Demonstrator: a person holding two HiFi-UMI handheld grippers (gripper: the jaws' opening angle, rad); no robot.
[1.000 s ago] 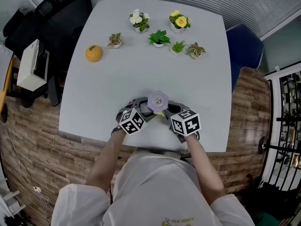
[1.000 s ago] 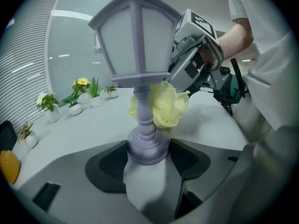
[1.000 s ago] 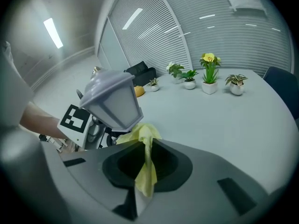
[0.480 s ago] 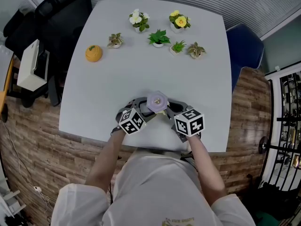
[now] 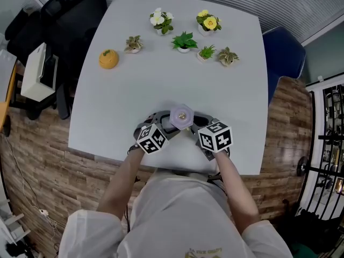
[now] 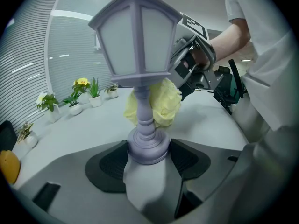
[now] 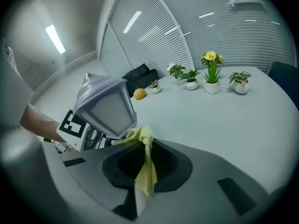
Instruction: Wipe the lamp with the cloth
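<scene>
From above, the head view gives only the pale purple top of the lamp (image 5: 181,117), which stands near the near edge of the white table (image 5: 161,74) between the left gripper (image 5: 165,125) and the right gripper (image 5: 196,127); its post and base are hidden under its own head. The left gripper view fills that in: the lamp (image 6: 140,45) stands upright, and the left gripper (image 6: 145,160) has its 2 dark pads pressed against either side of the round base. Just behind the post, under the lantern head, the yellow cloth (image 6: 161,104) sits bunched and touching the post, with the right gripper (image 6: 191,64) behind it. The right gripper view shows what the others do not: the right gripper (image 7: 140,171) is pinched together on a thin strip of the cloth (image 7: 145,164), which runs up to the underside of the lamp head (image 7: 106,107). Across the far side of the table, well apart from the lamp, stand 6 small potted plants (image 5: 184,42) and, to their left, an orange object (image 5: 108,59). A black chair (image 5: 59,20) stands off the table's far left corner and a blue chair (image 5: 282,52) beside its right edge.
</scene>
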